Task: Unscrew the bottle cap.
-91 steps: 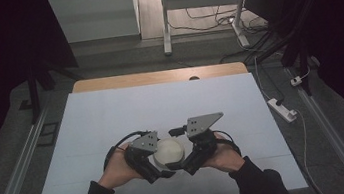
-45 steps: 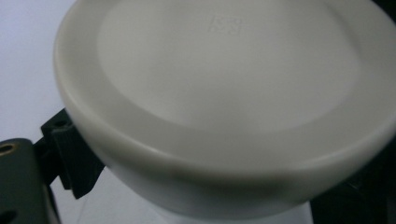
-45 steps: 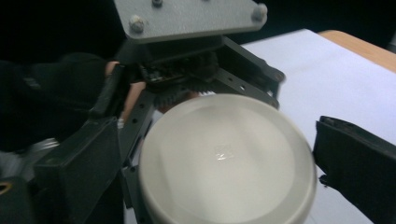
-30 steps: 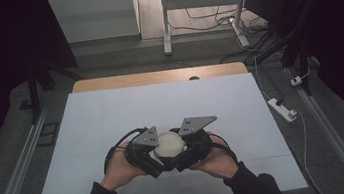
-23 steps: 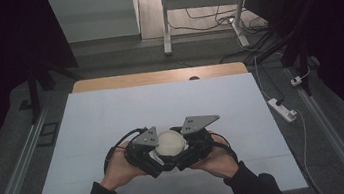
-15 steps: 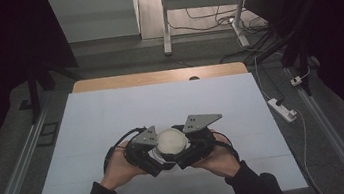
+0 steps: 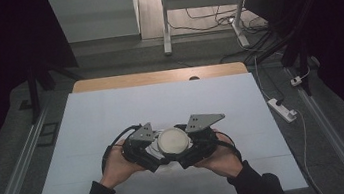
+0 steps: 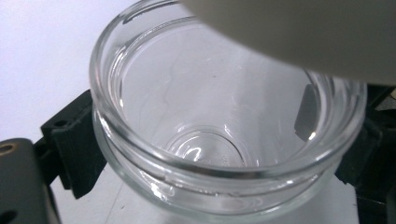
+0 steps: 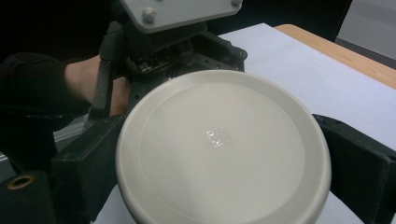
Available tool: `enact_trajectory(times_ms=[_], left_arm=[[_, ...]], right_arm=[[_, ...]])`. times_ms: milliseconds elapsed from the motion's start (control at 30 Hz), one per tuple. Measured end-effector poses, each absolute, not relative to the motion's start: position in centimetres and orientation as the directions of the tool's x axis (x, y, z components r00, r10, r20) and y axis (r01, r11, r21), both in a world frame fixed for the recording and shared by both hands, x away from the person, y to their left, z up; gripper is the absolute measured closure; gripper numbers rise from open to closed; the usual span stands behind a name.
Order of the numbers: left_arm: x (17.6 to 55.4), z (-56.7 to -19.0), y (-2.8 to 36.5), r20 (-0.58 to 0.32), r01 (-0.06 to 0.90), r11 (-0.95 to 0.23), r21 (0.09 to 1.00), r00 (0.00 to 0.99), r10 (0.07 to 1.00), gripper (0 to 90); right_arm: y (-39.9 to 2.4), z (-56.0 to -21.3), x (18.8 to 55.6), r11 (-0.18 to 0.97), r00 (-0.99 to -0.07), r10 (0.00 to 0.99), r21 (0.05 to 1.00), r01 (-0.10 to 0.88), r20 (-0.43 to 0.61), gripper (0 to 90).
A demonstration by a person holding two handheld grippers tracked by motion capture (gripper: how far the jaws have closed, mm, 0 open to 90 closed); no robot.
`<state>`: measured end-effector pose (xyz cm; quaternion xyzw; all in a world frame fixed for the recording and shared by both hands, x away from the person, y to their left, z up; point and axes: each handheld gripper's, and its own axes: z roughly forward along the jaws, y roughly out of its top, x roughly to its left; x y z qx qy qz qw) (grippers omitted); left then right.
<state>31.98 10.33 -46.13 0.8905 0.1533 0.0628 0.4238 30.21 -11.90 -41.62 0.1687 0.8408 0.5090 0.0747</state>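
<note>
Hands meet near the middle of the near half of the white table (image 7: 111,110), where you hold the 2 grippers close together. Your left gripper (image 7: 142,149) has its 2 black jaws clamped on the outside of a clear glass jar (image 8: 219,140), 1 jaw on each side just below the thick rim; the jar's mouth is open toward that gripper's camera and looks empty inside. Your right gripper (image 7: 201,141) has its jaws pressed against opposite edges of a round cream lid (image 9: 224,149), held flat face up. In the high view the lid (image 7: 173,139) sits between the 2 grippers, directly over the jar, and in the left gripper view its pale edge overlaps the far part of the jar's rim. Whether the lid touches the rim, you cannot tell. Your left hand (image 9: 93,84) shows behind the left gripper in the right gripper view.
</note>
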Motion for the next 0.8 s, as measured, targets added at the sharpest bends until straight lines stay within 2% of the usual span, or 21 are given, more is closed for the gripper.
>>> enact_trajectory(times_ms=[800], left_arm=[[33.9,-46.6,11.5,-0.018,0.274,-0.562,0.78,0.908,0.418,7.3]], right_arm=[[-13.0,-42.0,29.1,0.432,-0.924,0.381,0.877,0.21,0.034,7.6]])
